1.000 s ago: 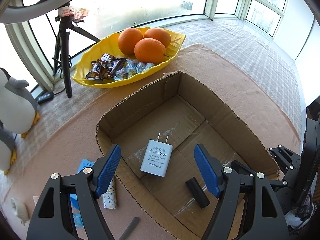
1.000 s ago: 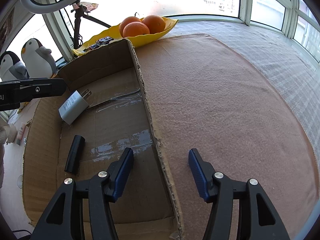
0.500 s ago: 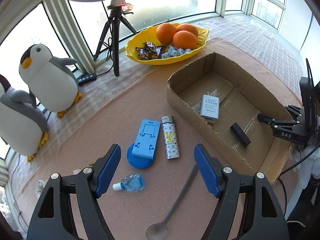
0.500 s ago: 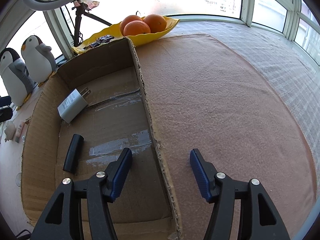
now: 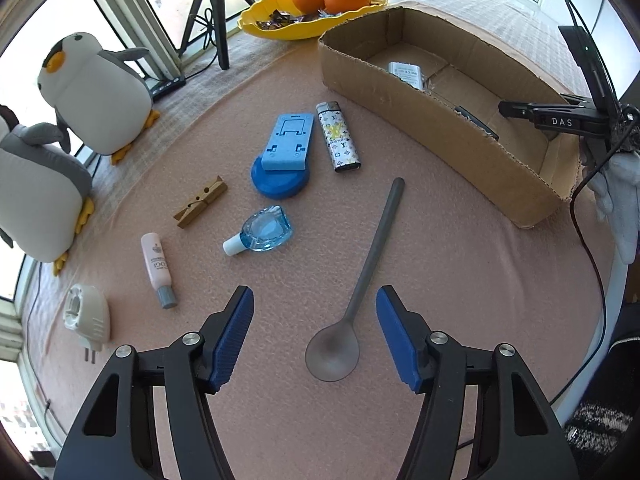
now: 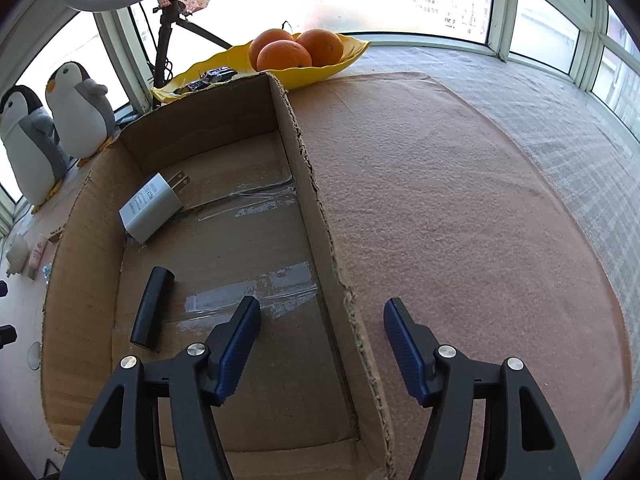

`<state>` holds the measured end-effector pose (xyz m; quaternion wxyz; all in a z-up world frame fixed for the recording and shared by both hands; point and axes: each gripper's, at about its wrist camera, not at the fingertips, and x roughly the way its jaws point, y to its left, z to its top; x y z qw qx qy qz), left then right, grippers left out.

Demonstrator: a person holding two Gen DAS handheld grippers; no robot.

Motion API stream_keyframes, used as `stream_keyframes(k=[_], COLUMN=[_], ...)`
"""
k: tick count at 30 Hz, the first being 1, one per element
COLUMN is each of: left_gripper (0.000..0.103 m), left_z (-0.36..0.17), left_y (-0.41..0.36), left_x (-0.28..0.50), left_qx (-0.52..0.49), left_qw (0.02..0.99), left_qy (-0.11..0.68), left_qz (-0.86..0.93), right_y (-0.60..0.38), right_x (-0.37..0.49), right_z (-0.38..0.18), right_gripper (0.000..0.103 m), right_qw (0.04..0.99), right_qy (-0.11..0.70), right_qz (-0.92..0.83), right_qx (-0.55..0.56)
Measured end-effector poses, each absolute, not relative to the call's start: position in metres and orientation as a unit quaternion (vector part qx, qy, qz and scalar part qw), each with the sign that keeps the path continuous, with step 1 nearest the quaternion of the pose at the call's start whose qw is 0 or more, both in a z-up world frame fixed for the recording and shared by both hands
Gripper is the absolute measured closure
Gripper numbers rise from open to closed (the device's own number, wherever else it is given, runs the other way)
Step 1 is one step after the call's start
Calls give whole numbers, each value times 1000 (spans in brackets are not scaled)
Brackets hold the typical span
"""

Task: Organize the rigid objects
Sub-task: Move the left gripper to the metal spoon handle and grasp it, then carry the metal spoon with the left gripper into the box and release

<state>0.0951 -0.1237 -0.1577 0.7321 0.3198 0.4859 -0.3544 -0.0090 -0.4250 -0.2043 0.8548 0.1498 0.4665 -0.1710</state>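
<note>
A grey spoon (image 5: 362, 276) lies on the pink mat, its bowl between the jaws of my left gripper (image 5: 314, 308). Those jaws are closing and their pads do not touch the spoon. Farther off lie a patterned lighter (image 5: 338, 136), a blue phone stand (image 5: 286, 144), a clothespin (image 5: 200, 202), a blue glass bottle (image 5: 264, 230), a pink tube (image 5: 157, 270) and a white plug (image 5: 86, 316). The cardboard box (image 6: 312, 200) holds a white charger (image 6: 154, 208) and a black cylinder (image 6: 152, 306). My right gripper (image 6: 322, 312) straddles the box's right wall, jaws opening, pads off the wall.
Two plush penguins (image 5: 92, 96) stand at the mat's left edge. A yellow dish (image 5: 304, 26) with oranges and sweets sits behind the box (image 5: 440, 128), beside a tripod (image 5: 218, 20). A white-gloved hand (image 5: 620, 188) and cables are at the right.
My left gripper has swung away from over the box to above the loose items, and its jaws have narrowed around the spoon's bowl. The right gripper stayed put, jaws slightly wider.
</note>
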Motion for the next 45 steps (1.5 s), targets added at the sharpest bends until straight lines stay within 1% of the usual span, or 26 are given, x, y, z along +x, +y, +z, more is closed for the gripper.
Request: stream_keyframes(k=[3,6,9,12,16,20,23,25,26,28,31,35,45], left_gripper=[47,48,55,56,62,63,70,77,78,86,92,96,97], left_z=[-169,-175,-180,-186,-197,-200,-200,-200,-201,-201,-200,-199,-186], left_y=[-127,-131,-134,-138,-141,-142,-142,-144,-145,-147,-150,-147,-131], left_x=[93,92,93,92,92,95,95,95,95,97,95,94,86], left_qx=[330,337,330,339,352,347,344,341,339,331,323,296,216], left_qw=[718,708,699,690,678,673,668,665,664,661,662,670,689], left_qy=[497,503,515,520,529,536,540,543,545,552,557,567,580], left_qz=[-358,-363,-371,-372,-370,-374,-380,-384,-384,-386,-384,-377,-378], right_y=[-425,-425,-425,-425,-425,-425,-424,-425,-425,-425,-426,-426,-426], right_x=[-10,-11,-12,-12,-13,-13,-13,-13,-13,-13,-13,-13,-13], right_z=[-204,-204,-204,-204,-204,-204,-204,-204,-205,-205,-205,-205,-205], right_gripper=[42,42,42,42,42,42,42,42,42,42,42,42,42], right_qw=[855,855,855,854,854,853,852,852,852,852,852,852,852], right_qy=[466,466,464,465,465,465,465,465,465,465,465,465,465], right_qz=[-171,-171,-172,-172,-172,-173,-173,-173,-174,-174,-174,-174,-174], right_qx=[151,152,155,157,160,165,166,166,167,168,168,168,168])
